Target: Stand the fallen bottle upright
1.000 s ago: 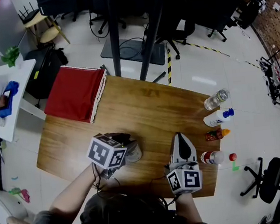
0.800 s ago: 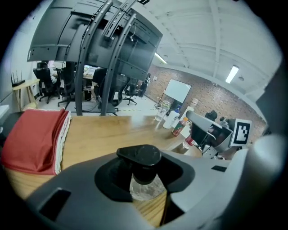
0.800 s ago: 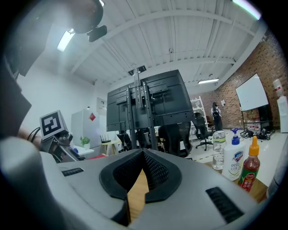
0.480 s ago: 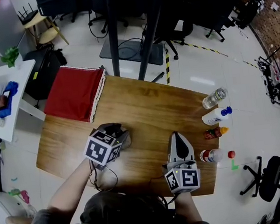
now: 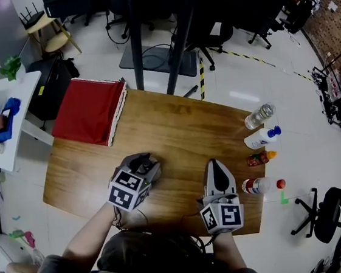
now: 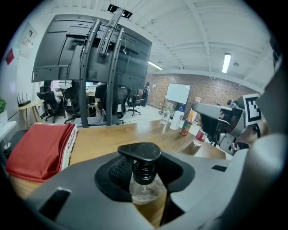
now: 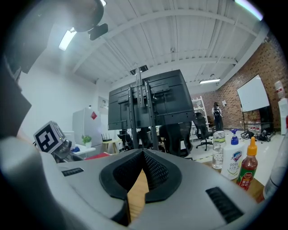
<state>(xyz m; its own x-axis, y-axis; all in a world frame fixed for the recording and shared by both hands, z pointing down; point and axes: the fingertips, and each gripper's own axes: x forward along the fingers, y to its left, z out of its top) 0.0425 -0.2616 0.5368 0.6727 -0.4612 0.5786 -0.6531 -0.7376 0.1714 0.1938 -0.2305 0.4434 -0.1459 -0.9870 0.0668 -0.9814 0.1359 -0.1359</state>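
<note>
The left hand-held gripper (image 5: 141,165) is at lower centre-left of the head view, over the table (image 5: 175,123). Its jaws are closed partway on the bottle (image 6: 144,187), pressing both sides of it. The bottle is small, with a clear, rounded body, a black collar and a broad black pump head (image 6: 139,152), which is uppermost. Whether its base rests on the wood cannot be seen. The right hand-held gripper (image 7: 143,155), at lower centre, has its jaws together at the tips with nothing between them. A row of other bottles (image 5: 260,139) lines the table's right edge. A folded red cloth (image 5: 91,111) lies at its upper left corner.
</note>
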